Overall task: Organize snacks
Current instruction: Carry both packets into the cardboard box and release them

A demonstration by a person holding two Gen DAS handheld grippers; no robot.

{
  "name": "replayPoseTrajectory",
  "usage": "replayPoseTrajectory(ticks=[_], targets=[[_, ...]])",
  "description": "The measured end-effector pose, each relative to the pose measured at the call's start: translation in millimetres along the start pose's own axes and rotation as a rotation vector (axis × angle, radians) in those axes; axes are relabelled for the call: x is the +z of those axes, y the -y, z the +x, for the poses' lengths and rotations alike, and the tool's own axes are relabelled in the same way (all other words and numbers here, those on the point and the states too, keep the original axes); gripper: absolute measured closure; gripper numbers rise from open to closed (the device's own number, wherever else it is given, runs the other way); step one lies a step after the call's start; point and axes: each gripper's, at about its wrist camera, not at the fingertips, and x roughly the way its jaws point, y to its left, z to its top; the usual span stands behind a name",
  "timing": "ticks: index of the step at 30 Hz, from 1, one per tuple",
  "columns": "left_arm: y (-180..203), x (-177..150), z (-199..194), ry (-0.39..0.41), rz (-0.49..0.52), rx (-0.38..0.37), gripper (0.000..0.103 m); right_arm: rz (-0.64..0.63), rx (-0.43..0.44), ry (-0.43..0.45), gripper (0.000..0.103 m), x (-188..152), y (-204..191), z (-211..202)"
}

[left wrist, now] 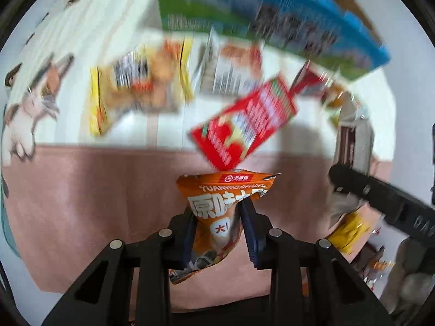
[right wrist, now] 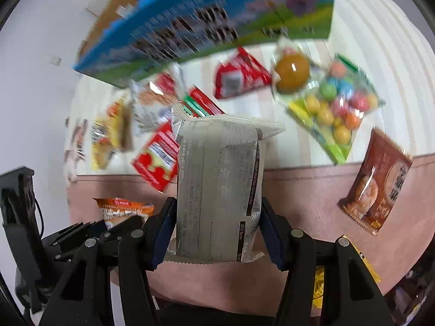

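Your left gripper (left wrist: 217, 217): clamped on an orange snack packet (left wrist: 225, 190), its blue pads pinching the packet's lower half so the wrapper bunches between them; the printed top edge stands clear above the fingertips, over the pink strip of the cloth.

Your right gripper (right wrist: 217, 212): closed around a grey-white cookie packet (right wrist: 220, 179), held upright, both pads pressing its sides, the crimped bottom seam hanging below the fingers.

Surface: a pink cloth (right wrist: 312, 190) in the foreground, meeting a cream striped cover (right wrist: 380, 81) farther back.

Loose snacks on the surface, listed from your right wrist view:
- a brown packet (right wrist: 378, 184) lying on the pink cloth, to the right of the cookie packet;
- a clear bag of coloured candy balls (right wrist: 337, 108) on the striped cover, just beside a round amber sweet (right wrist: 292, 72) in clear wrap;
- a red pouch (right wrist: 239, 76) near the box;
- a red packet with white print (right wrist: 157, 157) at the border of the pink and cream areas, just left of the cookie packet;
- a yellow packet (right wrist: 108, 135) farther left, blurred.

Container: a blue and green carton (right wrist: 217, 27) at the far end, its print too blurred to read.
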Motion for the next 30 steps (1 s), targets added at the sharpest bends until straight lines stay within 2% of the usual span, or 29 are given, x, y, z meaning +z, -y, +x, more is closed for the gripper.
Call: replayPoseTrajectory(ticks=[3, 5, 9, 11, 13, 17, 20, 23, 27, 30], targets=[[12, 7, -33, 0.066, -0.011, -0.04, 0.075, -0.016, 0.03, 0.039, 0.041, 14, -8, -26], [15, 25, -59, 0.106, -0.009, -0.074, 0.075, -0.031, 0.047, 0.071, 0.041, 27, -13, -46], [-29, 107, -117, 0.178, -0.01, -0.136, 0.075, -0.049, 0.073, 0.136, 0.041, 56, -20, -82], [-30, 135, -144, 0.222, -0.007, -0.15, 0.075, -0.062, 0.073, 0.167, 0.041, 74, -23, -96], [-51, 173, -151, 0.251, 0.0, -0.155, 0.075, -0.076, 0.065, 0.196, 0.041, 95, -28, -104], [-54, 232, -171, 0.292, 0.007, -0.149, 0.075, -0.104, 0.035, 0.221, 0.041, 145, -41, -103], [-73, 281, -139, 0.271, -0.005, -0.145, 0.075, -0.11, 0.02, 0.211, 0.041, 181, -48, -88], [-81, 316, -113, 0.224, -0.014, -0.122, 0.075, -0.109, 0.007, 0.18, 0.041, 211, -51, -66], [-94, 343, -66, 0.134, -0.032, -0.097, 0.075, -0.105, -0.01, 0.118, 0.041, 239, -52, -28], [-102, 353, -38, 0.071, -0.038, -0.078, 0.075, -0.109, -0.01, 0.061, 0.041, 246, -51, -1]])
